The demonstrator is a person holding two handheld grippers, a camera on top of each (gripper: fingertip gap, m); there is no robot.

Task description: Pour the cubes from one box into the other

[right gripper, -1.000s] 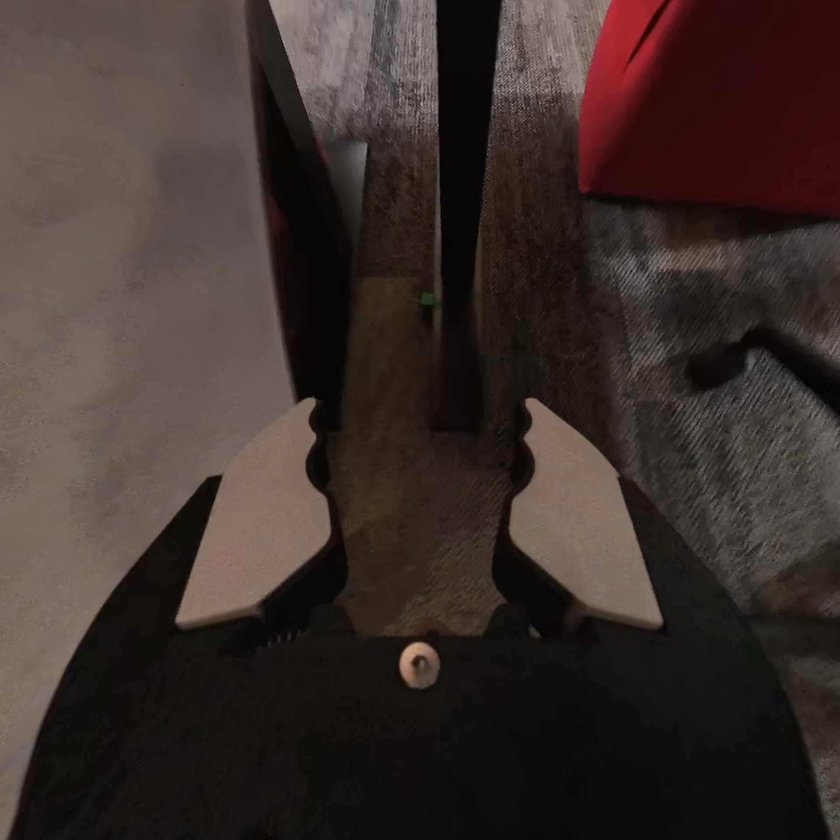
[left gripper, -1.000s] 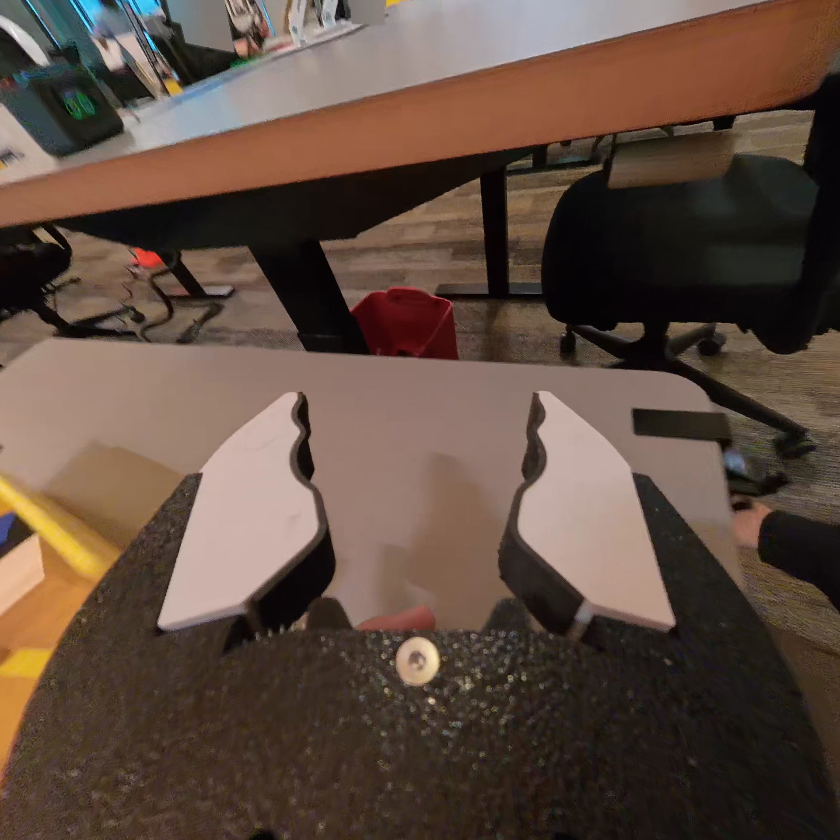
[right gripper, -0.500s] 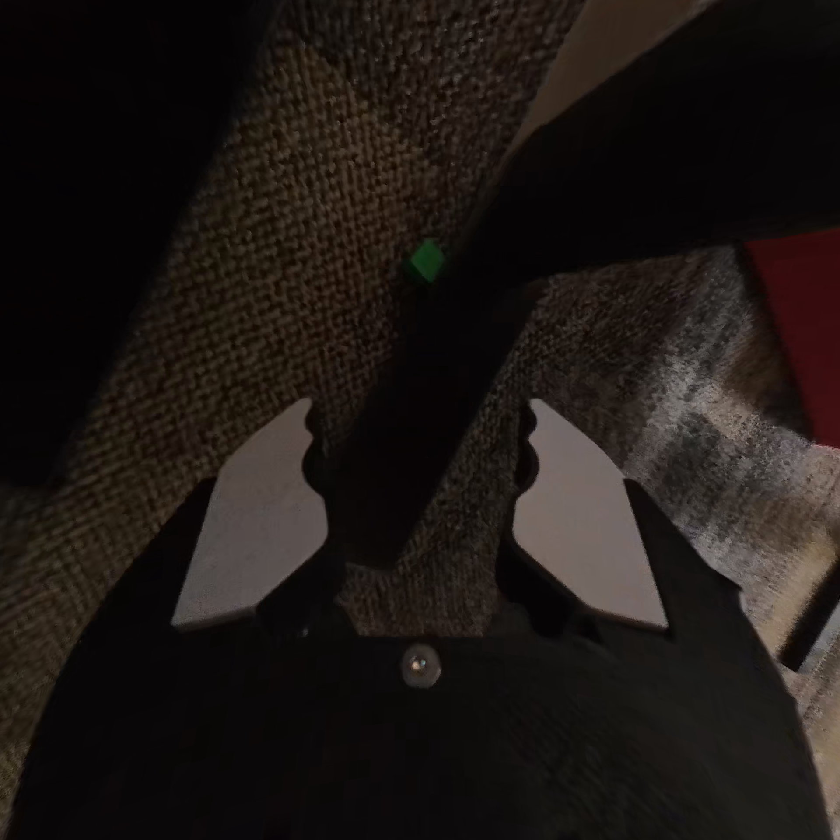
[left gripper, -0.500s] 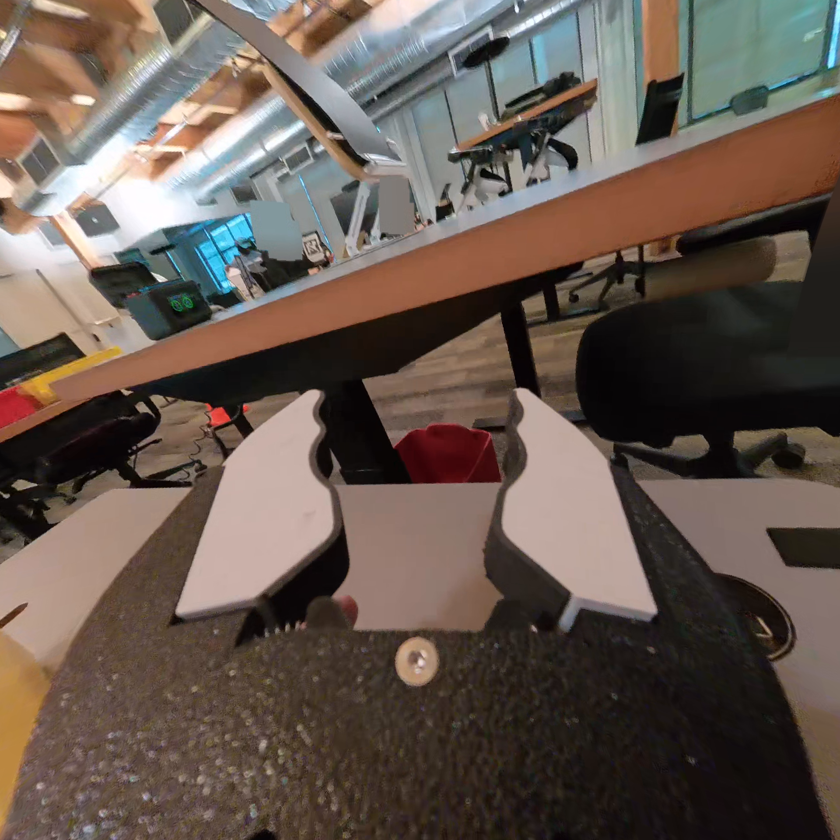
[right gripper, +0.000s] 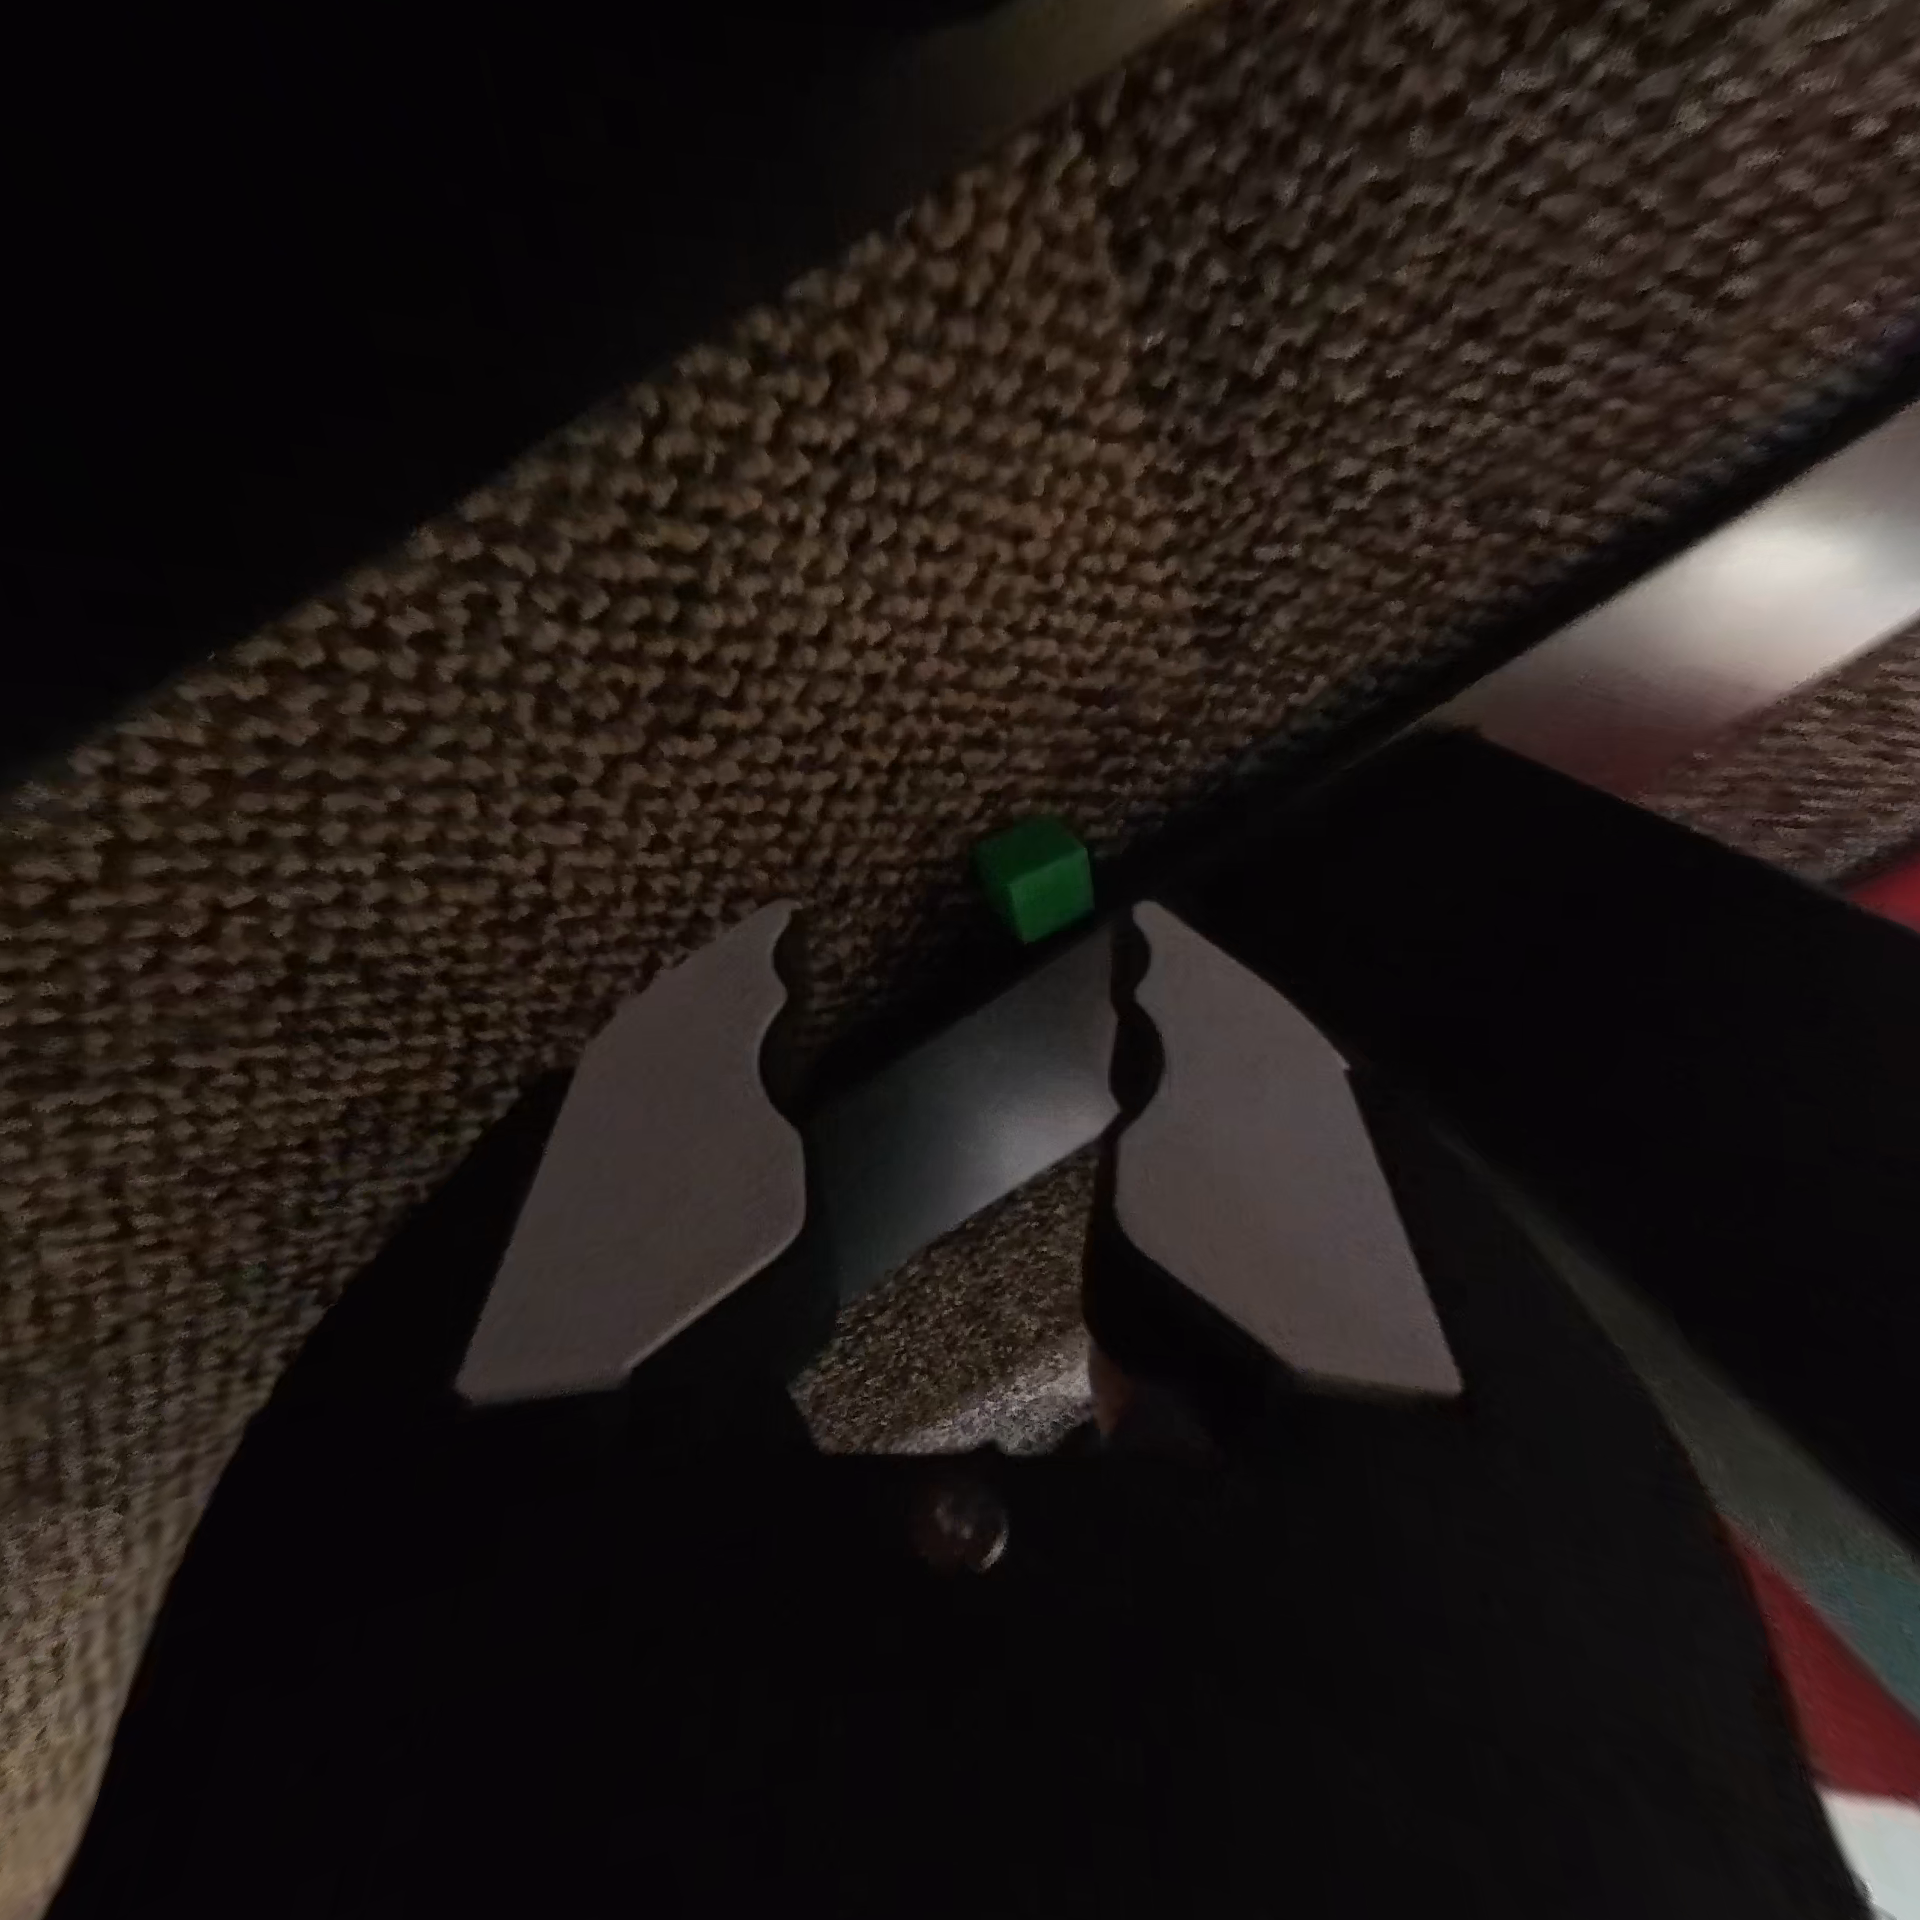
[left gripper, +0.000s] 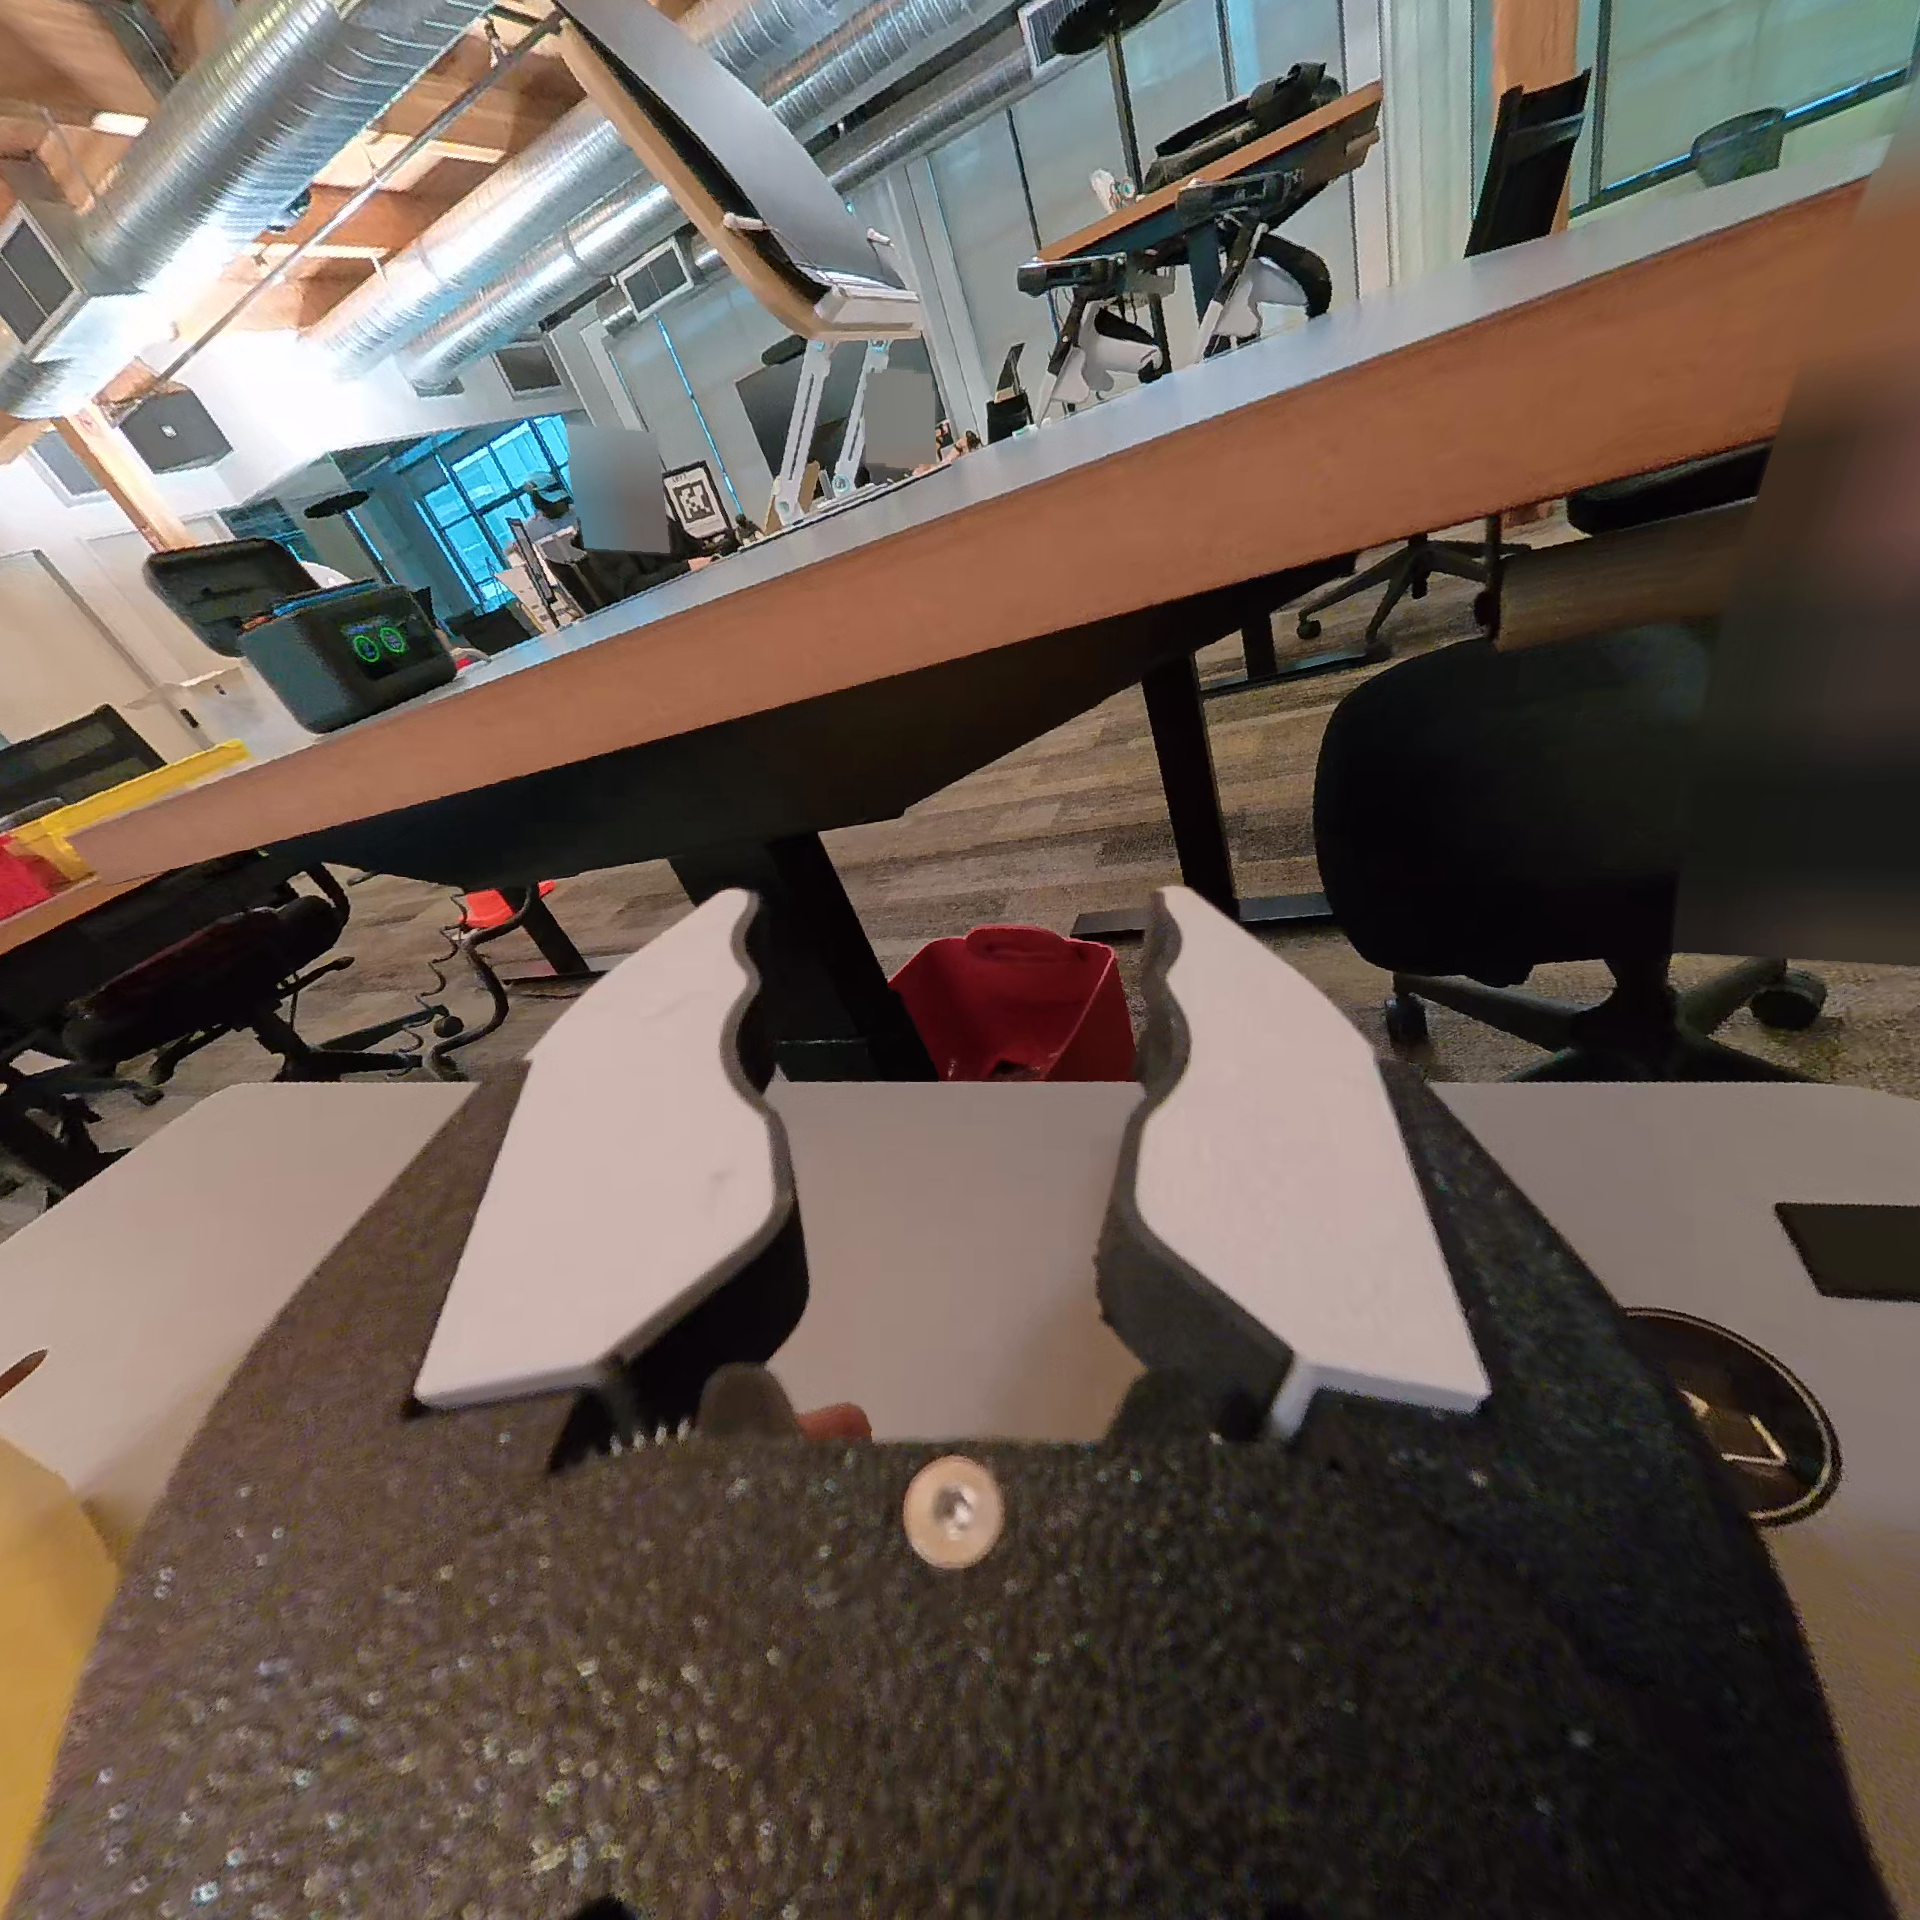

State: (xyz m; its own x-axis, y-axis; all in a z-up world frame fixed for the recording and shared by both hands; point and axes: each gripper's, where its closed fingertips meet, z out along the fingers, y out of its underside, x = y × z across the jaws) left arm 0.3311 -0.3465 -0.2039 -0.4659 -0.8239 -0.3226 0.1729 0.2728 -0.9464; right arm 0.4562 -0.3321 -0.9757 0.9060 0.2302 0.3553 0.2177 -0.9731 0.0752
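Spanning open office: brown carpet (right gripper: 935,499), grey tabletop (left gripper: 956,1226).

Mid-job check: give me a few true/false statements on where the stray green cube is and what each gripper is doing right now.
1. A green cube lies on the carpet. True.
2. The right gripper is shut on the cube. False: its fingers are apart and the cube sits just beyond their tips, ungripped.
3. The left gripper is open and holds nothing. True.
4. The left gripper is down at the floor. False: it is over the white tabletop, facing a red bin on the floor.
5. The cube is red. False: green.
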